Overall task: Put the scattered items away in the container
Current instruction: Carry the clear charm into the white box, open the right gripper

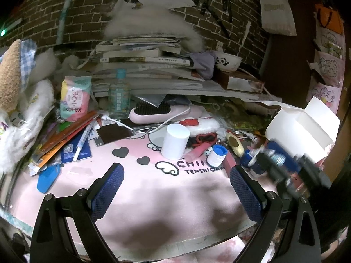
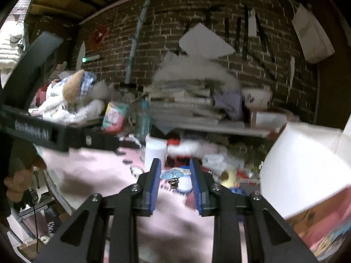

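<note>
Brick wall backs a cluttered pink desk mat (image 1: 153,188); left gripper (image 1: 175,175) gapes wide, empty; right gripper (image 2: 174,173) pinches a small blue-and-white item (image 2: 175,174) beside the white box (image 2: 302,164).

From my left wrist, the cup (image 1: 175,141) stands on the mat (image 1: 153,188). Behind the cup lies the brush (image 1: 162,111), with the bottle (image 1: 119,96) left of it and the books (image 1: 144,65) stacked further back. Right of the cup sits the jar (image 1: 216,155), and far right the box (image 1: 302,129).
</note>
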The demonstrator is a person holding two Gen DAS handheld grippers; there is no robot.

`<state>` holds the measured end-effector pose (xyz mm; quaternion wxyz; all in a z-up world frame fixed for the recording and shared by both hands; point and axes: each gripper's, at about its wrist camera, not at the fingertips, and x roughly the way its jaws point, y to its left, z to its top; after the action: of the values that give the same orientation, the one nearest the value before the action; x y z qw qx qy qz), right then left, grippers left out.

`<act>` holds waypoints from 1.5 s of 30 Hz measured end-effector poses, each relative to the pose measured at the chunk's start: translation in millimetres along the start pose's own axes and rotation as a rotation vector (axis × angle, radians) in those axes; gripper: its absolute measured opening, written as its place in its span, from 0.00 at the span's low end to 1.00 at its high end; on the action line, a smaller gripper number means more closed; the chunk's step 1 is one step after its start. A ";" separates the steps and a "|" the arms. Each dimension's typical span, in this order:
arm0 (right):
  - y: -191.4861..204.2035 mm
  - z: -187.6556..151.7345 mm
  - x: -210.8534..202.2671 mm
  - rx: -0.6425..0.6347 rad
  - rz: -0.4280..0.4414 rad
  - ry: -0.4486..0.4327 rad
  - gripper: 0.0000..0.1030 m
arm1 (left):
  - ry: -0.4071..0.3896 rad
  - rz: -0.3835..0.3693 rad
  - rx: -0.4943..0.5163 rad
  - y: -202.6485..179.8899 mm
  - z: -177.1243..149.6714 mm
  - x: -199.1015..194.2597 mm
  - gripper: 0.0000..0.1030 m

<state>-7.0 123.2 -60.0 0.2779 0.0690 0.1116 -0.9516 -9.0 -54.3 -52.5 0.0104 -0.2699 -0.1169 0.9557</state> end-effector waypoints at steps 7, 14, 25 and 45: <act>-20.9 42.8 -20.7 -0.028 -0.037 -0.074 0.23 | -0.013 -0.022 -0.003 -2.8 1.0 -1.2 0.94; -92.1 74.1 -36.6 0.054 -0.057 0.033 0.23 | -0.017 -0.013 0.013 -7.9 1.8 1.4 0.94; -196.3 68.4 -19.6 0.075 -0.129 0.406 0.23 | -0.021 -0.006 0.063 -21.9 3.5 3.7 0.94; -217.2 28.2 47.3 0.088 -0.042 1.027 0.24 | -0.030 0.004 0.151 -42.3 4.6 3.4 0.94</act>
<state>-166.8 270.1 -4.1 0.1650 0.5367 0.1950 -0.8042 -16.1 -13.9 -40.8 0.0273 -0.2544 -0.0442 0.9657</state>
